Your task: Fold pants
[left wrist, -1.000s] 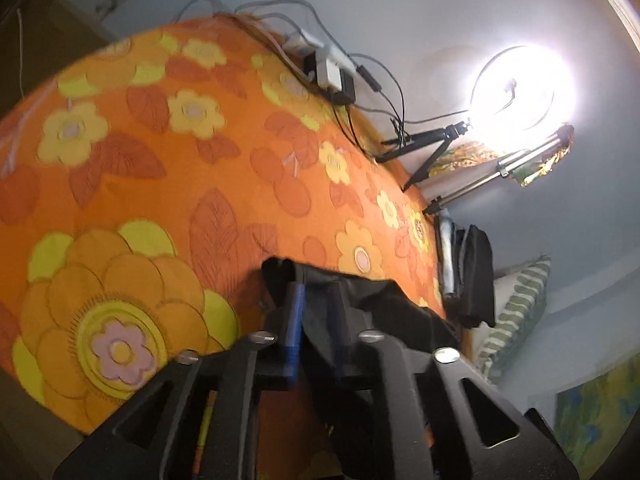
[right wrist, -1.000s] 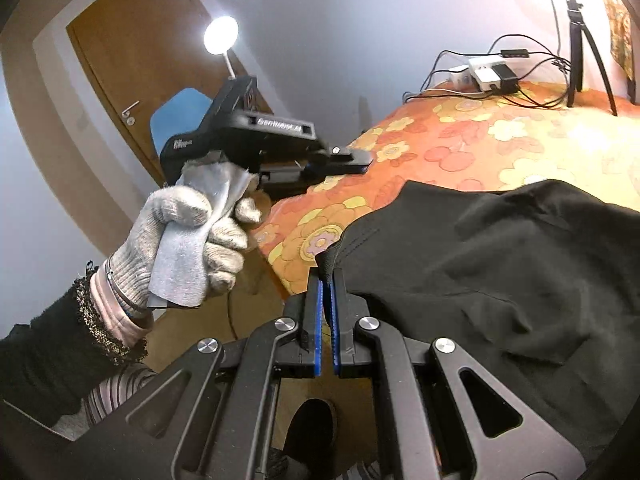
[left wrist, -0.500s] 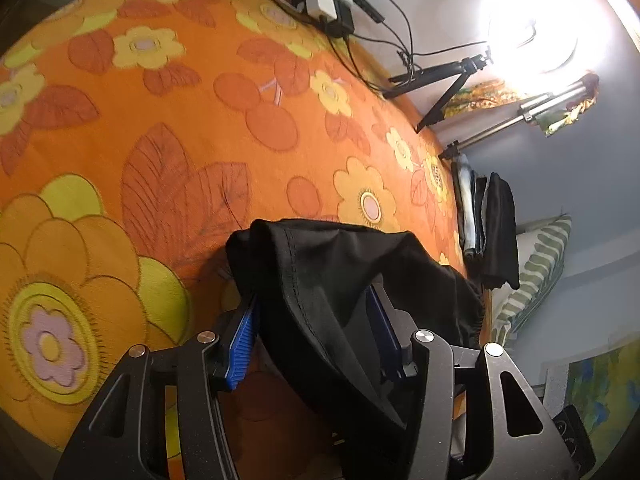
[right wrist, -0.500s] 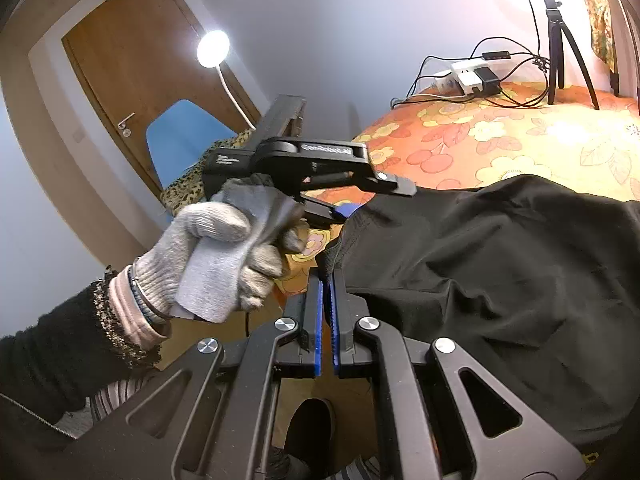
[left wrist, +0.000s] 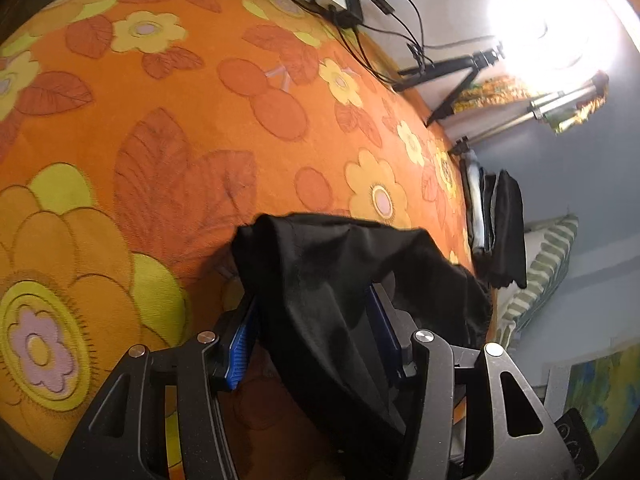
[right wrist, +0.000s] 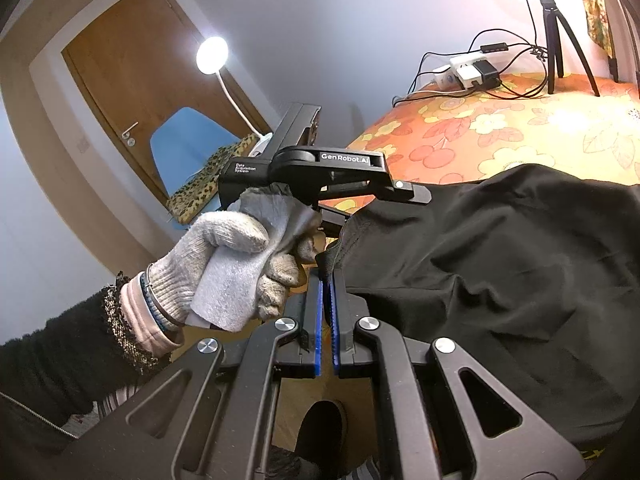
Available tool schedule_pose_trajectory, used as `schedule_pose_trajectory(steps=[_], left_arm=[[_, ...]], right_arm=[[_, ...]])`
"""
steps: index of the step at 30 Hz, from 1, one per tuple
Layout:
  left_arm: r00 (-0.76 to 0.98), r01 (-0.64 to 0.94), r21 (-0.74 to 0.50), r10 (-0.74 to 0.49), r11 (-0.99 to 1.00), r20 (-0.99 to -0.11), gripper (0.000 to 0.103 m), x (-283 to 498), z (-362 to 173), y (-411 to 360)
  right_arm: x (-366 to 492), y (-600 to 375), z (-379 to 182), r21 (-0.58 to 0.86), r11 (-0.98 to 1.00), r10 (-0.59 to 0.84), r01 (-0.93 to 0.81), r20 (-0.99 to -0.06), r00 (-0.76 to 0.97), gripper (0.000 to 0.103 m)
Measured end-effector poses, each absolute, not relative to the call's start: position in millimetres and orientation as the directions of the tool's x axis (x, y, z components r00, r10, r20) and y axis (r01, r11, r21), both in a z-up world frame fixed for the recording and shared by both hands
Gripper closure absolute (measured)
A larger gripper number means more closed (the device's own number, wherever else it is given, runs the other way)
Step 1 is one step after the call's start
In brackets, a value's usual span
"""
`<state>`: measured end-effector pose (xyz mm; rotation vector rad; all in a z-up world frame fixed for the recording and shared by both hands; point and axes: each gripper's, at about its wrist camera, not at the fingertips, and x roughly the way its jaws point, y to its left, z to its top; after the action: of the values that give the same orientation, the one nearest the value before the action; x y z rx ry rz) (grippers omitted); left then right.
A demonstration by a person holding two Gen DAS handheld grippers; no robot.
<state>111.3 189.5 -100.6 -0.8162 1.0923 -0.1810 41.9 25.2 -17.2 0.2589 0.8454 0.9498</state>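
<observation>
On the orange bed [left wrist: 168, 92], lying bunched near its edge: black pants [right wrist: 500, 264], looking soft, light and limp, likely sagging wherever unsupported. Left gripper [left wrist: 312, 332] standing spread wide with cloth draped between the fingers, not pinching; right gripper [right wrist: 327, 316] clamping narrowly on a hem corner. Probably gripping best at seamed edges or waistband, both corners lifting together.
</observation>
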Motion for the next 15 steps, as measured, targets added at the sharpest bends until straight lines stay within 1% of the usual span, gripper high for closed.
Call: schedule_pose_trajectory(steps=[4,8,12,15], left_arm=[[0.519,-0.258,-0.656,-0.471,0.709,-0.713,0.051,103,-87,204],[0.483,-0.265,-0.665,-0.501,0.698,-0.718,0.051,101,-92,202],[0.458,-0.287,-0.703,-0.551,0.651,-0.698,0.051,106,-105,193],[0.460,-0.300,-0.719,-0.566,0.626,-0.684,0.051,113,-108,190]], right_arm=[[46,14,-13,0.542,0.590,0.796,-0.598,-0.512,0.322,0.100],[52,2,-8,0.557,0.599,0.795,-0.575,-0.498,0.346,0.100],[54,0,-5,0.559,0.602,0.794,-0.570,-0.496,0.353,0.100],[51,2,-4,0.554,0.601,0.794,-0.576,-0.499,0.349,0.100]])
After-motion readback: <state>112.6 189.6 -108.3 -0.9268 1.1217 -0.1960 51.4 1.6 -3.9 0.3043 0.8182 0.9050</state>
